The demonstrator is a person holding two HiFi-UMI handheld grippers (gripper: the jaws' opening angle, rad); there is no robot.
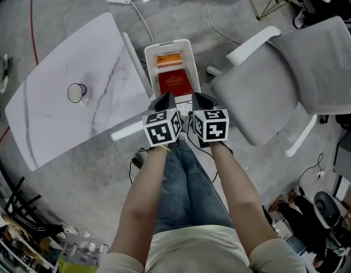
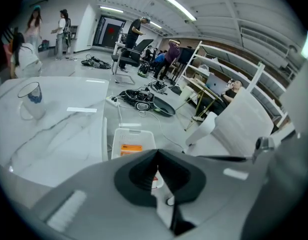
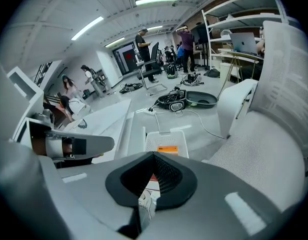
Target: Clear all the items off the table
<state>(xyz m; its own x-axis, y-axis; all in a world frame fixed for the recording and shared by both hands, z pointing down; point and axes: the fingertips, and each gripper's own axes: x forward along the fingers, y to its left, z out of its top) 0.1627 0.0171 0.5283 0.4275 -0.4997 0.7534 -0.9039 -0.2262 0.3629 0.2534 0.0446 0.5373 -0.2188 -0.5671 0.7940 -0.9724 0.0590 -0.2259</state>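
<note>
The left hand-held gripper (image 1: 165, 100) and the right hand-held gripper (image 1: 201, 100) sit side by side above the person's knees, both pointing down and forward. In the left gripper view, the left hand-held gripper (image 2: 157, 156) is clenched, pads together with nothing between them. The right gripper view shows the right hand-held gripper (image 3: 154, 160) clenched and empty too.

A single cup (image 1: 77, 92) stands upright on the white marbled surface (image 1: 56, 129). It is roughly midway between the long edges and nearer the short edge away from the person, well apart from both grippers.

On the floor, just beside the surface's near corner and in front of the grippers, is a white basket (image 1: 148, 53). It holds an orange packet (image 1: 168, 60) and a red book (image 1: 175, 82). A grey chair (image 1: 277, 78) stands on the basket's other side.
</note>
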